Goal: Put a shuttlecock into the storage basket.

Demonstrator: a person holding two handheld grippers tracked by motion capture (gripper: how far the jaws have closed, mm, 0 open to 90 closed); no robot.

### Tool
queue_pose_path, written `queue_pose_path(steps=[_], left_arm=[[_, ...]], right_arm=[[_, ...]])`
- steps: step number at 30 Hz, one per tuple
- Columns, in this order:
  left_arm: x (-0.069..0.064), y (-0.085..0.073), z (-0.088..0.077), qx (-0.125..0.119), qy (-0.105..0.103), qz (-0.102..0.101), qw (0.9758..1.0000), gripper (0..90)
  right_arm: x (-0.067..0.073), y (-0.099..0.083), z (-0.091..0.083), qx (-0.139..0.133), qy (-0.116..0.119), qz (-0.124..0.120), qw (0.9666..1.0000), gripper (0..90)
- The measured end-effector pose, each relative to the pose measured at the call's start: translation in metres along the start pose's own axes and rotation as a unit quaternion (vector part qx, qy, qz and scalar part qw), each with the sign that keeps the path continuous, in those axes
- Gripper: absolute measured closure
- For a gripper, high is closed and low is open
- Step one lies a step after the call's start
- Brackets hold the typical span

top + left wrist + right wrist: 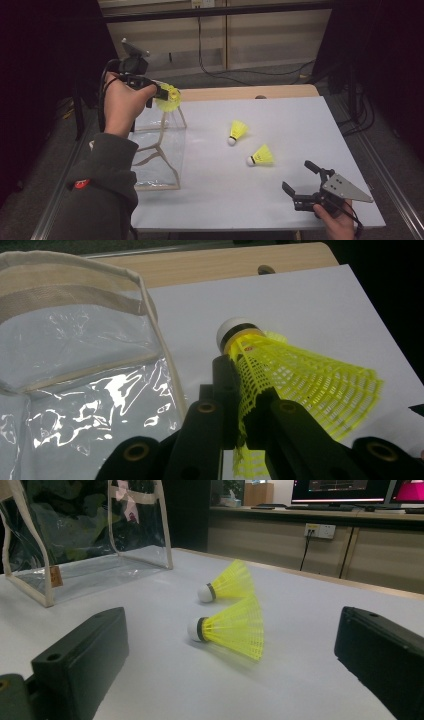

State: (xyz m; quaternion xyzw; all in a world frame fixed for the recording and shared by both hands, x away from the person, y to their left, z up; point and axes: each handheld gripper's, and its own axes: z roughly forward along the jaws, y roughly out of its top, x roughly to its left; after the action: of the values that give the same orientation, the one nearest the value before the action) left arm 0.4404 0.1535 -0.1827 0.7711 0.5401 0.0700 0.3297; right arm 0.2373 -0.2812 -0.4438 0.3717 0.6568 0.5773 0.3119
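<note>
Shuttlecock, yellow mesh-skirted plastic with a white cork head [280, 375]: it sits clamped between the jaws of the left gripper [162, 93], pinched across the skirt just behind the black band, head pointing up and away in the left gripper view. In the high view it is carried above the far right corner of the clear plastic pouch with beige fabric trim and handles [160, 150], which stands open at the left side of the white counter [300, 120].

Judged step in hand: deposit the held shuttlecock in the pouch. To do this well:
- Bring the left gripper fully over the pouch mouth, inside the beige rim, before release; at present the skirt hangs close to the rim rather than over the middle.
- Keep clear of the handle loops, which could catch the mesh.
- Lower, then part the jaws; the light skirt may cling to a pad, so withdraw slowly.

Right gripper [300, 182]: jaws apart, nothing between them, resting low at the near right corner of the counter and aimed toward the loose shuttlecocks.

Count:
- Shuttlecocks: three. One held; two lying on their sides at mid-counter, the far one [237, 132] and the near one [261, 156], close together but apart.
- Pouches: one.
- Grippers: two.
</note>
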Motion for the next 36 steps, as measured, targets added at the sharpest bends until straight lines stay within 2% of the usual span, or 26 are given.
queue_pose_path(steps=[18,36], left_arm=[[0.012,0.001,-0.006,-0.003,0.012,-0.012,0.9998,87.8],[0.021,0.001,-0.010,0.000,0.020,-0.014,0.9997,87.8]], right_arm=[[0.000,0.000,0.000,-0.001,0.000,0.000,1.0000,0.9],[0.000,0.000,-0.001,0.000,0.000,0.000,1.0000,0.9]])
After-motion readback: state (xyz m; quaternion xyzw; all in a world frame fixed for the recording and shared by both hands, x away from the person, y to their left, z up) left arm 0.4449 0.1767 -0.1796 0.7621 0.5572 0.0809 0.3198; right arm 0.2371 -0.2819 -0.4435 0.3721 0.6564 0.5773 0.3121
